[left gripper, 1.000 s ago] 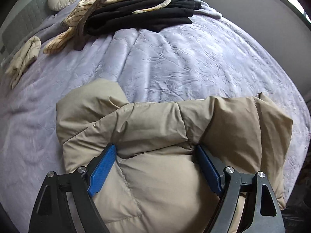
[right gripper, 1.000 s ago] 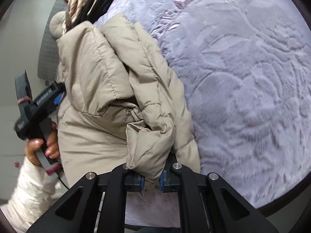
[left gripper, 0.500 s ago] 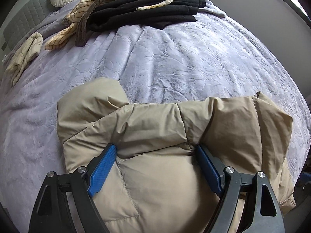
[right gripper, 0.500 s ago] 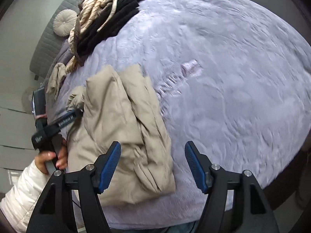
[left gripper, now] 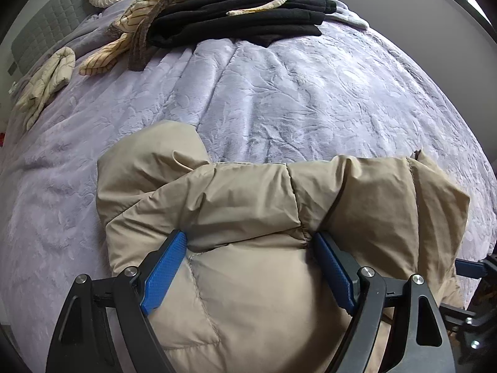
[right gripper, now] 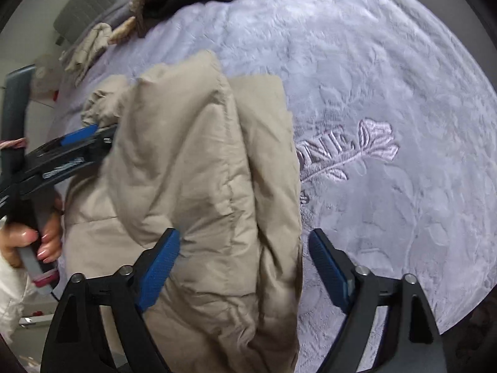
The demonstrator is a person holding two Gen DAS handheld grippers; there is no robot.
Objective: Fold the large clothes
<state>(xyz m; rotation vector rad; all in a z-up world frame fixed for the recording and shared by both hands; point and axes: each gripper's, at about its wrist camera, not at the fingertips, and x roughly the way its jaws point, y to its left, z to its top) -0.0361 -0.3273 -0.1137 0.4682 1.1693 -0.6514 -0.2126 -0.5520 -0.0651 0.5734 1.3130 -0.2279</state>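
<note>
Fingers of the left gripper stand wide apart at the bottom of the left wrist view, straddling the beige puffer jacket without pinching it: the blue pads press against a puffy fold at either side, and quilted fabric fills the gap between them. The right gripper is likewise spread and holds nothing; its left finger lies on the jacket, while its right finger hangs over the bare lilac bedspread. The jacket sits bundled at the near edge of the bed, its long axis running left to right across the lower part of the left wrist view and up and away from the fingers in the right wrist view, so the right gripper is at one end of the bundle and the left one sits at its long side. The jacket's right border drops off at lower centre of the right wrist view, just inside the right finger, and that edge looks like the natural thing to take next. Open bedspread stretches beyond the jacket toward the upper frame, giving ample room to lay a fold over. A pile of black and striped clothes lies well apart at the top, with a cream garment at upper left. The near bed edge is close, so a pull toward the person risks dragging the jacket off.
</note>
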